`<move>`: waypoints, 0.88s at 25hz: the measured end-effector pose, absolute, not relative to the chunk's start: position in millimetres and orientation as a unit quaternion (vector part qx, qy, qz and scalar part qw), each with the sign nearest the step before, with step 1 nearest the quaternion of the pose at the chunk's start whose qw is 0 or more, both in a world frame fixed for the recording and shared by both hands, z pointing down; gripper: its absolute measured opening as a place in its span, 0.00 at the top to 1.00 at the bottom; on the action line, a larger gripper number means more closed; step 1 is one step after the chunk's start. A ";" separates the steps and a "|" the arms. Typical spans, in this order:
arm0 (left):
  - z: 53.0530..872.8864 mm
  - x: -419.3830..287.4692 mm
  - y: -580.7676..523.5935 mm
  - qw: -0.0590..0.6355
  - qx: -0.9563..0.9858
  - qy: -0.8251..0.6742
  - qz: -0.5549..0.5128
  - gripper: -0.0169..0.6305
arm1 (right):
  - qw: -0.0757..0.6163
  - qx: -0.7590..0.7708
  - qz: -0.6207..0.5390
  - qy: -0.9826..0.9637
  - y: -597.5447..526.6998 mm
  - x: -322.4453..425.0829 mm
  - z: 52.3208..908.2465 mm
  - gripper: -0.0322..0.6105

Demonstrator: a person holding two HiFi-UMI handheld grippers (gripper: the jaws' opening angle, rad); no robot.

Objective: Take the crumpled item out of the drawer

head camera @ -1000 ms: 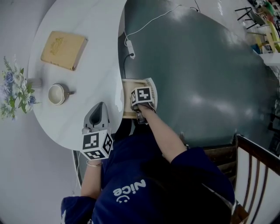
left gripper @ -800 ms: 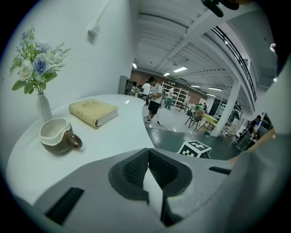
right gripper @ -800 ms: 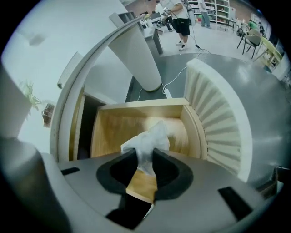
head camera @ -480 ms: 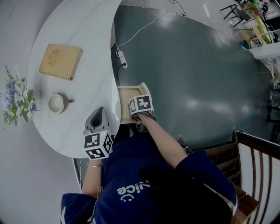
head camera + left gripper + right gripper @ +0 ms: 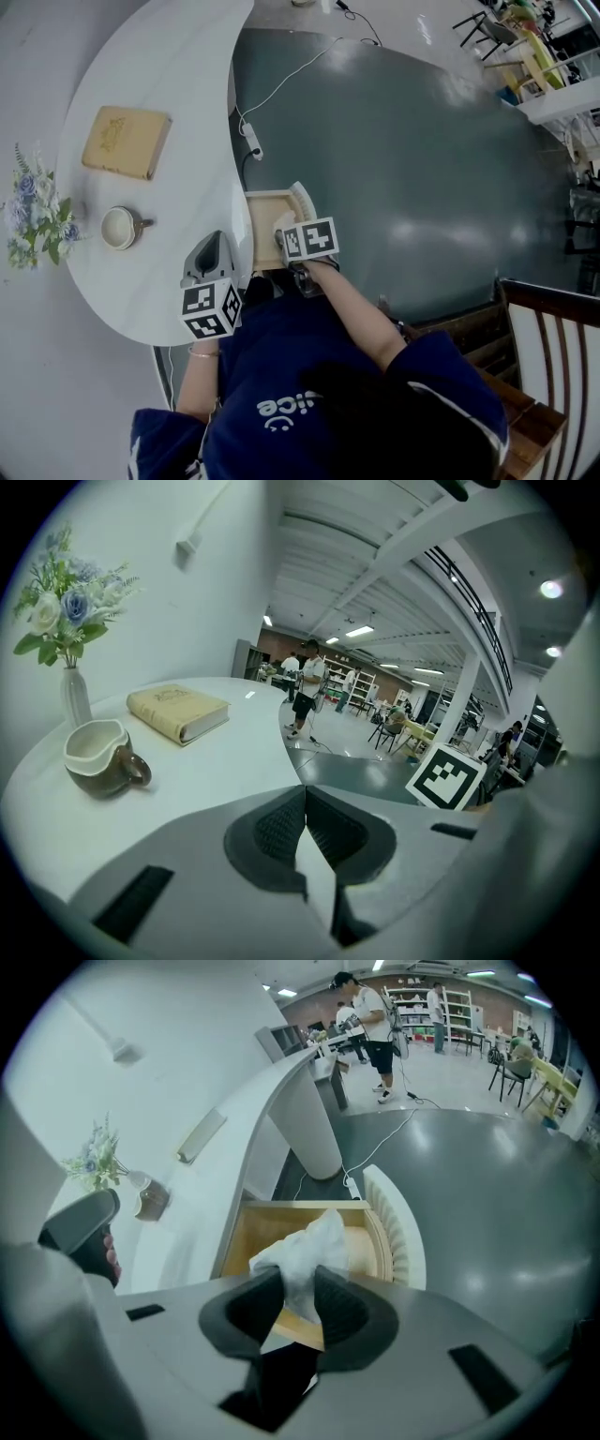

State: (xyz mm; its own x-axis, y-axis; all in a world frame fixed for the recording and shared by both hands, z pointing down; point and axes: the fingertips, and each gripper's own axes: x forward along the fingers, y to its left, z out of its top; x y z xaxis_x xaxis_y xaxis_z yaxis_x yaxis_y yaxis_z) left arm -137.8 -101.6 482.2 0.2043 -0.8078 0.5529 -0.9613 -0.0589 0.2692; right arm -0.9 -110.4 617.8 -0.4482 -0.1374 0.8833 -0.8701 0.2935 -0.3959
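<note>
The right gripper (image 5: 298, 1307) pinches the crumpled tissue (image 5: 309, 1241) over the open drawer (image 5: 246, 1237); light, soft and easily torn, it likely needs only a gentle pinch on its bunched middle. The left gripper (image 5: 305, 832) sits pressed together, empty

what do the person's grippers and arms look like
Both the left gripper and right gripper are pale grey moulded shells with dark ribbed pads set in a dark recess. Each carries a white cube with black square markers. The person wears a dark blue top with white print, forearms bare, and a thin bracelet on the left wrist.
</note>
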 end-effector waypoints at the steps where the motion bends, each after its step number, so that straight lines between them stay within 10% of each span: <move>1: 481.7 -136.3 -101.6 0.298 0.718 -0.616 0.127 0.97 | 0.380 0.359 0.473 -0.710 -110.7 0.0 613.4 0.78; 22: 451.6 -99.3 -102.4 0.251 0.765 -0.581 0.120 0.97 | 0.316 0.379 0.358 -0.792 -119.6 10.3 528.1 0.78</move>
